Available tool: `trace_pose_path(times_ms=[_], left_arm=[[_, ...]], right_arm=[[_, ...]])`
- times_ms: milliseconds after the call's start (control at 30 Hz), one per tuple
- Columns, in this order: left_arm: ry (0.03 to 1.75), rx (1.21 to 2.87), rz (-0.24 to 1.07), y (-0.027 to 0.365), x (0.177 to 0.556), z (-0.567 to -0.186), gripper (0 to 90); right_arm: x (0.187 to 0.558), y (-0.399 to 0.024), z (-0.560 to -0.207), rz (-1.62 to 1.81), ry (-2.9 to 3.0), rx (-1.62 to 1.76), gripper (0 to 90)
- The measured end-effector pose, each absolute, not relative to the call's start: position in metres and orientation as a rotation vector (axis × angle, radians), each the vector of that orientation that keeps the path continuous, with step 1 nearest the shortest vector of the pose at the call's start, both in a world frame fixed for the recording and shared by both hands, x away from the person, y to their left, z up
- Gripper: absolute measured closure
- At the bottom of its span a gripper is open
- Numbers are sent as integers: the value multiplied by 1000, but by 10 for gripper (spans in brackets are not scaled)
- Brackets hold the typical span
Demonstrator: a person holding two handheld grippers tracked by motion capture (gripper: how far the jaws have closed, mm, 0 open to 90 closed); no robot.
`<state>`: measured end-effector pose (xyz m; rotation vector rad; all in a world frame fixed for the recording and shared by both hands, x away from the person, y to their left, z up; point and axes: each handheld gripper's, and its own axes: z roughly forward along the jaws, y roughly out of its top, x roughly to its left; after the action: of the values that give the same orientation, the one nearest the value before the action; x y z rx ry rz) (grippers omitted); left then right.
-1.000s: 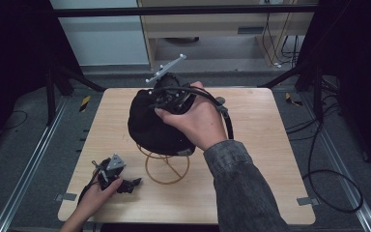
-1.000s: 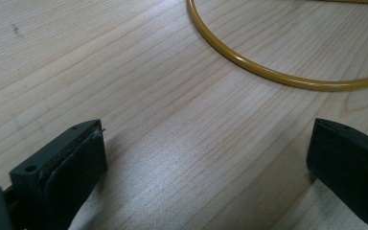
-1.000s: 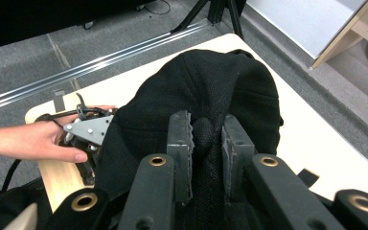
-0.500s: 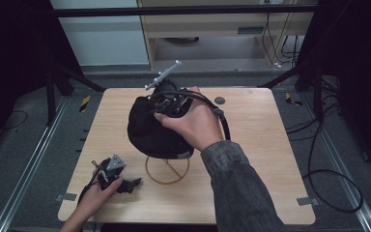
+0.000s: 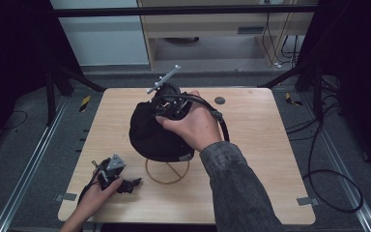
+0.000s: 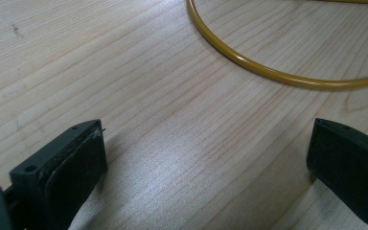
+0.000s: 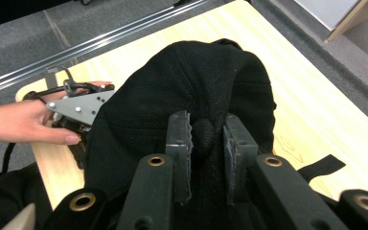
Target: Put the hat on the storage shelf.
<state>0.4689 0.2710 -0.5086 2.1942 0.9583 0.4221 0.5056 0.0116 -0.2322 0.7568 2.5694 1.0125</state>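
Right gripper (image 7: 206, 143) has its fingers pinching a fold of black fabric at the crown of the cap (image 5: 157, 133). Grip looks solid in the right gripper view: cloth bunched between the two pads.

The cap is at centre frame in the high view, over the yellow wire stand (image 5: 167, 170). The stand's ring base sits on the table (image 5: 261, 145) just below the cap. Can't tell whether the cap already rests on the stand's top or hangs just above it; the fabric hides that.

Left gripper (image 5: 121, 182) is parked at lower left of the high view, resting on the table, fingers spread wide with nothing between them. Its own view shows bare wood and an arc of the yellow ring (image 6: 278, 74) ahead.

My read on progress: pick-up is done and the cap is lined up over the stand. Left to do: seat it fully, release the pinch, pull the right hand clear. Left side looks idle, not needed unless the stand slides.
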Motion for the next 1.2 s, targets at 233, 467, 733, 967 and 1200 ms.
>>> trace_pose_path(times_ms=[233, 467, 733, 967, 1200], left_arm=[[958, 2194, 422, 271, 469, -509, 0], [958, 2194, 422, 271, 469, -509, 0], [958, 2194, 422, 271, 469, -509, 0], [958, 2195, 421, 271, 469, -509, 0], [958, 2195, 421, 271, 469, -509, 0]], right_arm=[[506, 13, -234, 1023, 2573, 760, 756], [508, 12, -238, 1021, 2578, 772, 743], [510, 8, -239, 1033, 2579, 794, 723], [510, 7, -242, 1040, 2581, 806, 668], [507, 5, -241, 1057, 2570, 813, 638]])
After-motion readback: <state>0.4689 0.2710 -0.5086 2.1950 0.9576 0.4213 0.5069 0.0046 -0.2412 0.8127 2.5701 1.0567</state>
